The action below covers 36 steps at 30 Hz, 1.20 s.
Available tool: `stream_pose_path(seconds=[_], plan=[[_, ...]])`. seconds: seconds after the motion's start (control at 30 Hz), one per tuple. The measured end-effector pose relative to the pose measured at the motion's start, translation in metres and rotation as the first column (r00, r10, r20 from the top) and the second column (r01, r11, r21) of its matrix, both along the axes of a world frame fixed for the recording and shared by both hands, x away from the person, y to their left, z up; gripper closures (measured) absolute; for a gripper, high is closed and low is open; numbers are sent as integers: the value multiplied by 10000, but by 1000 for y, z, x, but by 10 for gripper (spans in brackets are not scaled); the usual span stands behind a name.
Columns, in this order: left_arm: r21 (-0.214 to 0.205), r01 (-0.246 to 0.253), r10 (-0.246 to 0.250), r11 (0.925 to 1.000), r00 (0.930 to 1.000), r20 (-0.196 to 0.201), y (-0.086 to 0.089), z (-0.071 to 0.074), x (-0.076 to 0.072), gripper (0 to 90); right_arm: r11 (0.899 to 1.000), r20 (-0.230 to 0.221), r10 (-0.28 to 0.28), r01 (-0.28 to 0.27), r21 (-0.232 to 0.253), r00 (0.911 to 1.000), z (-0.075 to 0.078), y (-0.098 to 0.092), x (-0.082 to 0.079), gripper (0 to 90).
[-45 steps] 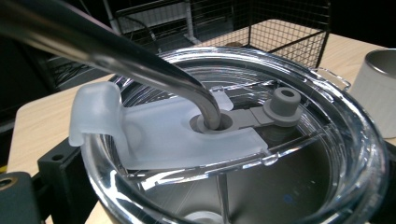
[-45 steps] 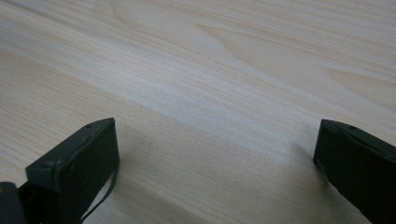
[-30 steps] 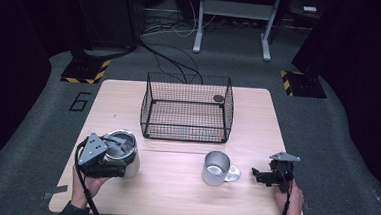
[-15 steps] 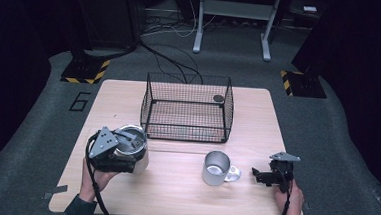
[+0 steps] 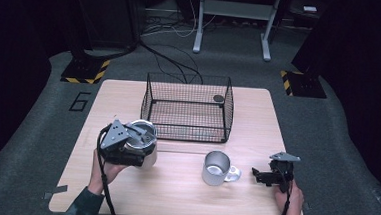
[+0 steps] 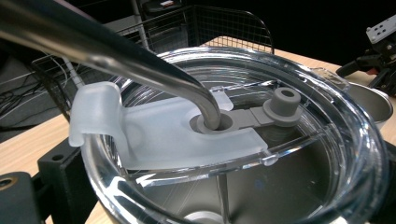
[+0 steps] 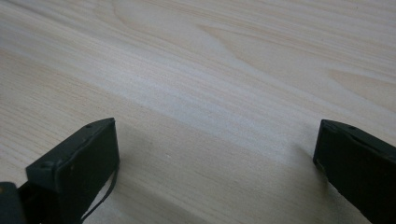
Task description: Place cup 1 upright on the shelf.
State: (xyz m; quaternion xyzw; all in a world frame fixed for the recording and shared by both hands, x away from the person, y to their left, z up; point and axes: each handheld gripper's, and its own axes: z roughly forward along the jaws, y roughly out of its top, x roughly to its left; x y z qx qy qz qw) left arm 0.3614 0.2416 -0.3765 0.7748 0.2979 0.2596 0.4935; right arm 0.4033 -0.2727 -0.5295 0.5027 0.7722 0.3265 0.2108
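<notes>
The left claw (image 5: 128, 149) is pinching the lidded tumbler (image 5: 144, 140) near the surface's (image 5: 173, 196) left edge; its metal straw (image 6: 140, 65) could snag the wire basket (image 5: 187, 107). The right claw (image 5: 267, 176) is resting spread beside the mug (image 5: 216, 168).

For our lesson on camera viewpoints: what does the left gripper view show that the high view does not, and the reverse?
Left gripper view alone: the tumbler's clear lid close up, a bent metal straw through its grey grommet. High view alone: the steel mug whole, the person's hands, the floor's 6. Both: the wire basket, wooden table, tumbler, and right hand-held gripper.
</notes>
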Motion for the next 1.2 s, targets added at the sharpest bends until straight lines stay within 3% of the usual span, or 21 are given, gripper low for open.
stream_pose_path(seconds=[0.23, 0.43, 0.63, 1.2], plan=[[-147, 138, -136, 9998, 9999, 103, -6, 9, 10, 39, 10000, 0, 1, -1, -2, 10000, 0, 0, 0, 0], [77, 262, -263, 9996, 9995, 157, -14, 15, 17, 38, 10000, 1, -3, 3, 0, 10000, 0, 0, 0, 0], [-48, 452, -452, 9990, 9990, 5, -18, 19, 24, 38, 10000, 1, -3, 3, 3, 10000, 0, 0, 0, 0], [-97, 703, -700, 9975, 9971, 314, -34, 32, 39, 38, 10000, 2, -2, 2, 2, 10000, 0, 0, 0, 0]])
